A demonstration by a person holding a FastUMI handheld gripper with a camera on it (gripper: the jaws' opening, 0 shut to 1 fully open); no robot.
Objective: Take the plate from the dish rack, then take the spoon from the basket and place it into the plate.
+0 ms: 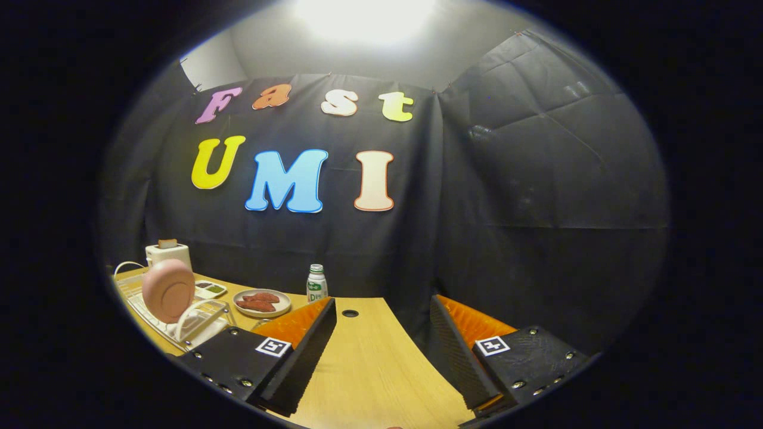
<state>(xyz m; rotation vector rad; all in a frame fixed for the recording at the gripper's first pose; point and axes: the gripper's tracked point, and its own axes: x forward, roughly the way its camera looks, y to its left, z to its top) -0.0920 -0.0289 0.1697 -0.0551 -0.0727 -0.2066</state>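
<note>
The wooden surface [369, 363] runs ahead of the tool and sweeps away to about ten o'clock, where everything the task needs is gathered; straight ahead at twelve o'clock it carries nothing but a small dark hole.

The dish rack [179, 325], a pale wire frame on a tray, sits at ten o'clock from the tool, just beyond its left finger. The pink plate [168, 289] stands on edge in it, roughly upright and leaning a little, with its round face turned toward the camera and its rim up. That is the relation the next move turns on: the plate lies well off the tool's forward axis, so the tool would, I judge, have to swing left and then close over the raised rim rather than come in flat.

Behind the rack stands a white toaster [168, 253] with a slice in it. At eleven o'clock a shallow dish of reddish food [261, 302] rests near the left finger's tip, with a small bottle [316, 283] just beyond it. I cannot make out the basket or the spoon.

The tool [381, 325] is released: its two fingers stand wide apart with bare surface between them, touching nothing. The plate is not yet taken, so the first step lies ahead.
</note>
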